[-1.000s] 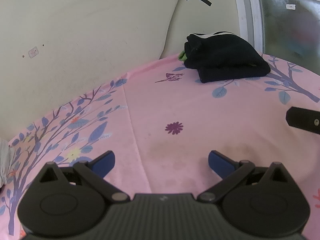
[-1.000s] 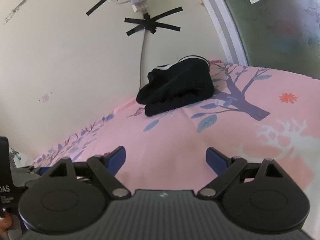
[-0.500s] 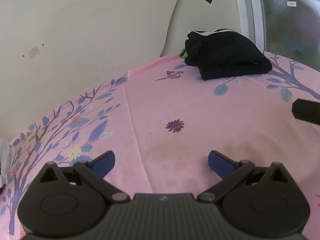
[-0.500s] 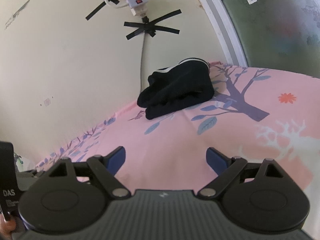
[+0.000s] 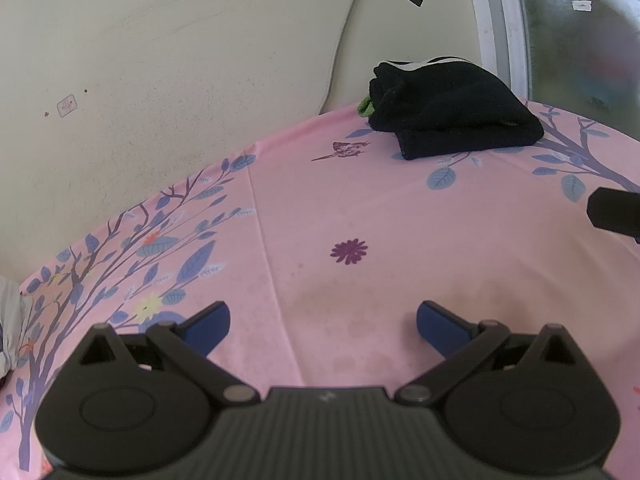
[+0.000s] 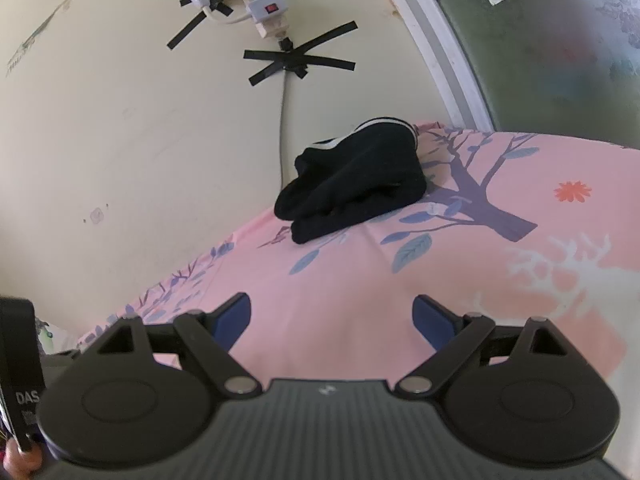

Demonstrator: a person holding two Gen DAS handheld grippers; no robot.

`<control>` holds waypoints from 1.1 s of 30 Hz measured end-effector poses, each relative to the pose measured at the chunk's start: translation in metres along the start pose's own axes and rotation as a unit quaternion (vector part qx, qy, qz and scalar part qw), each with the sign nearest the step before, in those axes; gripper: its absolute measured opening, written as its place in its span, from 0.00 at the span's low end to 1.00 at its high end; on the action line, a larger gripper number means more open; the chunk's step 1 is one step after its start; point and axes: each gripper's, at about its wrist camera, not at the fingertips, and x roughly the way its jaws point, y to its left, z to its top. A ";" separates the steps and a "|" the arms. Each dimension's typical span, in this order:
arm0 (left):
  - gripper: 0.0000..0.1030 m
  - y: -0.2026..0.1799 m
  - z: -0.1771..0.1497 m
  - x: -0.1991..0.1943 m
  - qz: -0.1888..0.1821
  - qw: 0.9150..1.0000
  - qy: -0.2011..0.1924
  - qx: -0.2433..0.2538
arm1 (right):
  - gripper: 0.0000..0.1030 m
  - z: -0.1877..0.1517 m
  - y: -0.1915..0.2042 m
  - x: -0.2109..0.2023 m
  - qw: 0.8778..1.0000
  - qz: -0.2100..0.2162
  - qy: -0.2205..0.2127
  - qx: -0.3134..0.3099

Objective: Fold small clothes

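Note:
A folded black garment (image 5: 452, 118) with a white trim lies at the far corner of the pink floral sheet (image 5: 360, 208), against the wall; it also shows in the right wrist view as the black garment (image 6: 356, 184). A bit of green cloth (image 5: 365, 107) peeks out at its left. My left gripper (image 5: 323, 326) hovers open over bare sheet, well short of the garment. My right gripper (image 6: 331, 318) is open too, with nothing between its blue fingers (image 6: 234, 316). Part of the right gripper's body (image 5: 614, 214) shows at the left wrist view's right edge.
A cream wall (image 5: 160, 80) borders the bed, with a cable (image 6: 283, 120) taped down it and a power strip (image 6: 264, 0) above. A frosted window (image 6: 560, 48) stands to the right. Grey cloth (image 5: 10, 320) lies at the far left edge.
Both grippers have pulled back and risen slightly, so the garment looks a little farther off. Both stay open.

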 end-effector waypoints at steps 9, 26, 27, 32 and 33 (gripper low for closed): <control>1.00 -0.002 0.001 -0.002 -0.001 1.000 -0.002 0.000 | 0.85 0.001 -0.001 0.000 1.000 -0.002 -0.001 -0.003; 1.00 -0.002 0.002 -0.006 -0.008 1.000 -0.006 0.002 | 0.84 0.000 0.004 0.005 1.000 -0.009 0.016 -0.019; 1.00 -0.002 0.002 -0.006 -0.008 1.000 -0.006 0.002 | 0.84 0.000 0.004 0.005 1.000 -0.010 0.016 -0.021; 1.00 -0.001 0.001 -0.005 -0.010 1.000 -0.003 0.001 | 0.84 -0.001 0.006 0.003 1.000 -0.015 0.009 -0.025; 1.00 -0.001 0.001 -0.004 -0.010 1.000 -0.003 0.001 | 0.84 -0.001 0.006 0.004 1.000 -0.015 0.010 -0.024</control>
